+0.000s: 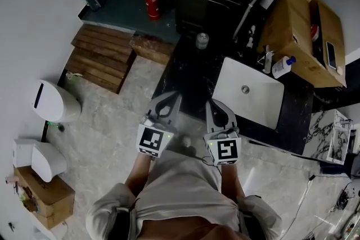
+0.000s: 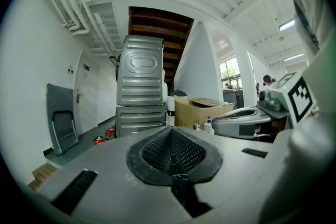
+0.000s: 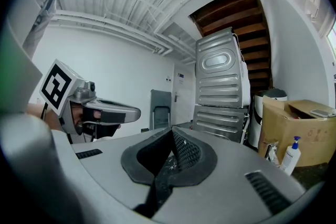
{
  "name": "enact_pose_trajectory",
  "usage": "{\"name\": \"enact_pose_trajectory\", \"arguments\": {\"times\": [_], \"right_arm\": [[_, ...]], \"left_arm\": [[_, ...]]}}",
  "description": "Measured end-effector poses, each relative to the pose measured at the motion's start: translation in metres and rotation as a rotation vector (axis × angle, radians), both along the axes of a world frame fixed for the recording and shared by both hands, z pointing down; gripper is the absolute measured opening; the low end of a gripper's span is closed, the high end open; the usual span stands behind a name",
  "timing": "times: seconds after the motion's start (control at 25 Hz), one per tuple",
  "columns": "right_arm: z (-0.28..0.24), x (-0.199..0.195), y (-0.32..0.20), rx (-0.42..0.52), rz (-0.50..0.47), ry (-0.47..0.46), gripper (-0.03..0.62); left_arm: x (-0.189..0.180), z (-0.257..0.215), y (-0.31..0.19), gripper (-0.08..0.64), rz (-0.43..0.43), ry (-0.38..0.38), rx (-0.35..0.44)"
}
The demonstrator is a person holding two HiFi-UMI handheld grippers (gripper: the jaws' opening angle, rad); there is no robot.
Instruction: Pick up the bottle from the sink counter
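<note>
My grey left gripper [image 1: 167, 102] and right gripper [image 1: 217, 108] are both closed and empty; the white pump bottle with blue label [image 1: 283, 66] stands on the dark sink counter [image 1: 193, 77] beyond the white basin [image 1: 256, 107], so I should open my right jaws wide before reaching its body.

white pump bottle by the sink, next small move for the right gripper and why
Probably carry the right gripper toward the white pump bottle with blue top, opening on the way: its jaws are shut and empty, and the bottle stands beyond the white sink.
</note>
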State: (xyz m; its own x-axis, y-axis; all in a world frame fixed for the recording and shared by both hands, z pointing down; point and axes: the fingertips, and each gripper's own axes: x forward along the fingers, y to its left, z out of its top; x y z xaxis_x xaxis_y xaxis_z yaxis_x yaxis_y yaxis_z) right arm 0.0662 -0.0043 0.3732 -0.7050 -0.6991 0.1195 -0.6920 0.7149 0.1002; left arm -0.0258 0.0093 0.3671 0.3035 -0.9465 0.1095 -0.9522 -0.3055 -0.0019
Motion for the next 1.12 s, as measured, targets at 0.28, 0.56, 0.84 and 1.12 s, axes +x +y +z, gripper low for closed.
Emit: {"name": "enact_pose_trajectory", "arguments": {"times": [0.28,0.56,0.84,1.12], "right_arm": [[0.007,-0.001,-0.018,-0.012,0.009,-0.007,-0.008],[0.013,-0.013,-0.041,-0.022,0.023,0.004,-0.008],[0.023,-0.025,-0.074,-0.043,0.050,0.016,-0.008],[0.034,-0.041,-0.103,-0.070,0.075,0.033,-0.008]], "left_arm": [[0.000,0.005,-0.022,0.002,0.012,-0.021,0.000],[-0.013,0.016,-0.051,0.002,0.033,-0.007,-0.004],[-0.022,0.025,-0.087,0.002,0.081,0.000,-0.022],[-0.034,0.038,-0.118,0.002,0.130,-0.006,-0.050]]}}
